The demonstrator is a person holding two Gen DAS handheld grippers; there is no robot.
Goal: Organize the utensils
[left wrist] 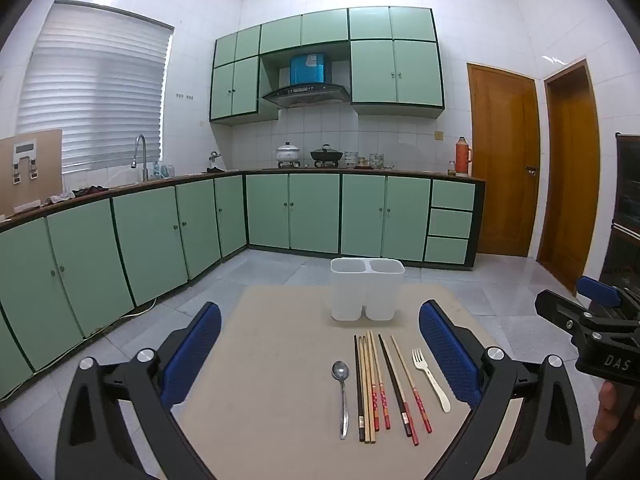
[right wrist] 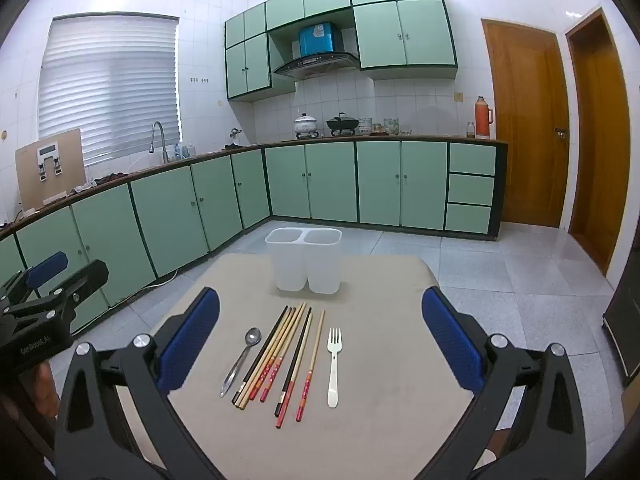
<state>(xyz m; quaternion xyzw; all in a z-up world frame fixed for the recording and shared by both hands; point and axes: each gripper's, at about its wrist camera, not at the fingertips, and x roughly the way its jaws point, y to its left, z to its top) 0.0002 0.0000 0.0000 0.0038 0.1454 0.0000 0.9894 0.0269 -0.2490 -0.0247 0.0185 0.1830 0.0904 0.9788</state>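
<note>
On a beige table [left wrist: 272, 360] [right wrist: 384, 344] lie a metal spoon [left wrist: 342, 392] [right wrist: 242, 356], several chopsticks [left wrist: 380, 388] [right wrist: 280, 356] in a row, and a white plastic fork [left wrist: 430, 376] [right wrist: 333, 364]. Behind them stands a white two-compartment holder [left wrist: 366, 290] [right wrist: 305, 260], with nothing showing above its rims. My left gripper [left wrist: 320, 352] hovers open above the near table, nothing between its blue pads. My right gripper [right wrist: 320, 344] is likewise open over the utensils. Each gripper shows at the edge of the other's view [left wrist: 592, 320] [right wrist: 52, 292].
The table's edges drop to a tiled floor [left wrist: 460, 280]. Green cabinets [left wrist: 160, 232] with a counter, sink and pots line the far walls. Two wooden doors [left wrist: 504, 160] stand at the right. A dark cabinet [left wrist: 628, 208] is at the far right.
</note>
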